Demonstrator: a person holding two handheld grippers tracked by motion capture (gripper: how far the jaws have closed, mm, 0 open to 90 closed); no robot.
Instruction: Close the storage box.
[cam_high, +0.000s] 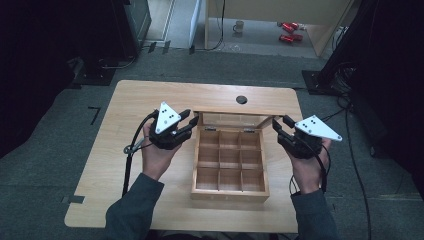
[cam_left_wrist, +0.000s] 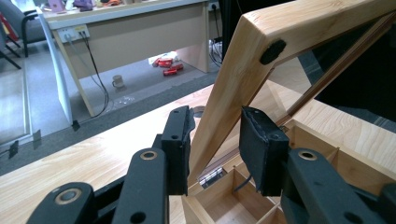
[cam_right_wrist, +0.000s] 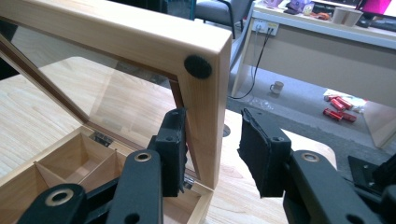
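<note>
A wooden compartment box sits mid-table, its glass-paned lid raised at the back. My left gripper is at the lid's left side rail, which passes between the jaws with both pads against it. In the high view the left gripper meets the lid's left corner. My right gripper straddles the right side rail. One of its pads lies on the wood, and a narrow gap shows before the other pad. From above, the right gripper is at the lid's right corner.
The box's several compartments hold nothing. A round cable hole is in the table near its far edge. Beyond the table are a desk, a mug and red cans on the floor.
</note>
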